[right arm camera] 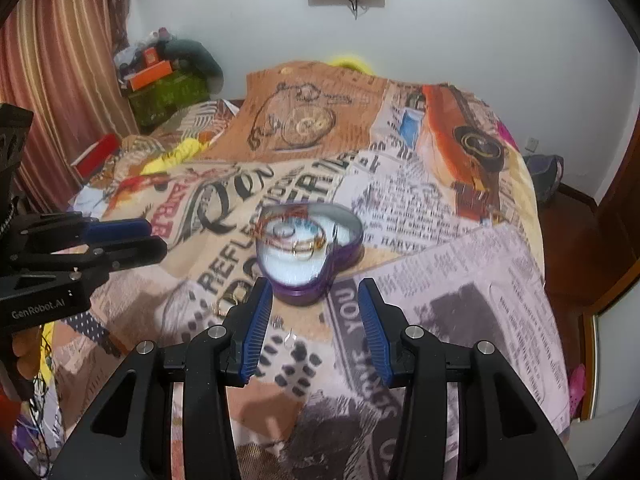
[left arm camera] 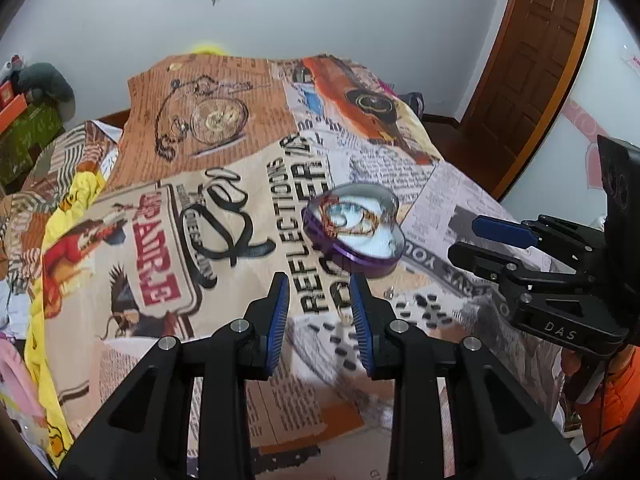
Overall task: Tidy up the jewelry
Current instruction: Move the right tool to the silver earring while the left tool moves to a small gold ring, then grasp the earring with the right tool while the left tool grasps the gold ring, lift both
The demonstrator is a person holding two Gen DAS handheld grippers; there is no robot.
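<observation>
A purple heart-shaped jewelry box [left arm camera: 354, 222] with a white lining sits open on the printed bedspread [left arm camera: 224, 208]; gold bangles and rings lie inside it. It also shows in the right wrist view [right arm camera: 310, 248]. My left gripper [left arm camera: 320, 292] is open and empty, just short of the box. A small gold ring [left arm camera: 344, 316] lies on the cloth between its fingers. My right gripper [right arm camera: 314, 300] is open and empty, just in front of the box. Small gold pieces [right arm camera: 230, 300] and a clear earring [right arm camera: 290, 338] lie loose on the cloth near it.
The right gripper body [left arm camera: 560, 280] shows at the right of the left wrist view; the left gripper body [right arm camera: 80, 256] shows at the left of the right wrist view. Boxes and clutter [right arm camera: 160, 80] stand at the far left. A wooden door [left arm camera: 536, 60] is at the right.
</observation>
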